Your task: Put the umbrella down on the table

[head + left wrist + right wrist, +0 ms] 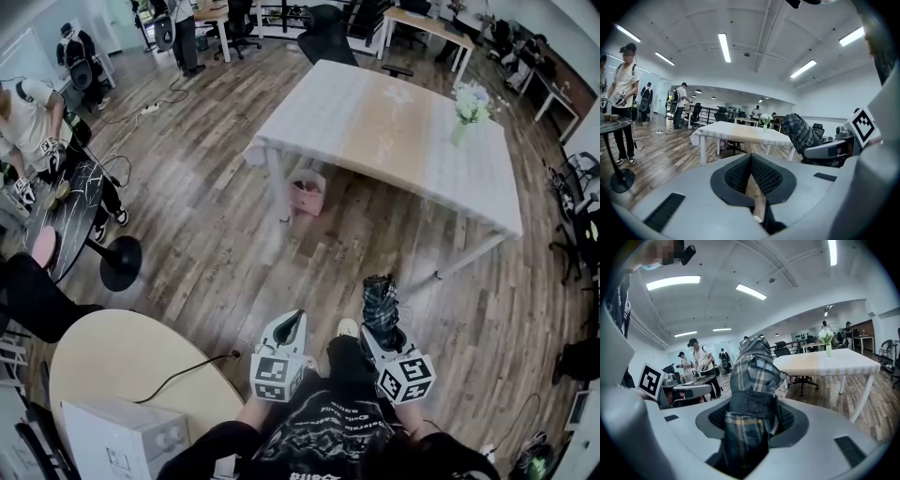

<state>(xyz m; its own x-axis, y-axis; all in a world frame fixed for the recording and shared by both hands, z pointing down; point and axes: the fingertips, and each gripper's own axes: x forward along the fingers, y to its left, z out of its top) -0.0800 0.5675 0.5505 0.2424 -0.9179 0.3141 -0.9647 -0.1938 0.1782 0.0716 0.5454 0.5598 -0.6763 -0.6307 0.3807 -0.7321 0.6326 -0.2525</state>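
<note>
A folded dark plaid umbrella (pixel 380 302) sticks forward out of my right gripper (pixel 381 328), whose jaws are shut on it over the wooden floor. In the right gripper view the umbrella (pixel 753 373) fills the space between the pads, its strap band across the jaws of the right gripper (pixel 750 414). My left gripper (pixel 294 324) hovers beside it, shut with nothing in it; its pads meet at the tip (pixel 751 157). The umbrella (pixel 802 134) shows at the right of the left gripper view. The long pale table (pixel 375 122) stands ahead, apart from both grippers.
A vase of flowers (pixel 468 107) stands on the table's far right part. A pink bin (pixel 307 192) sits under its near edge. A round wooden table (pixel 122 361) with a white box (pixel 117 441) is at my left. People stand around a black round table (pixel 73 202).
</note>
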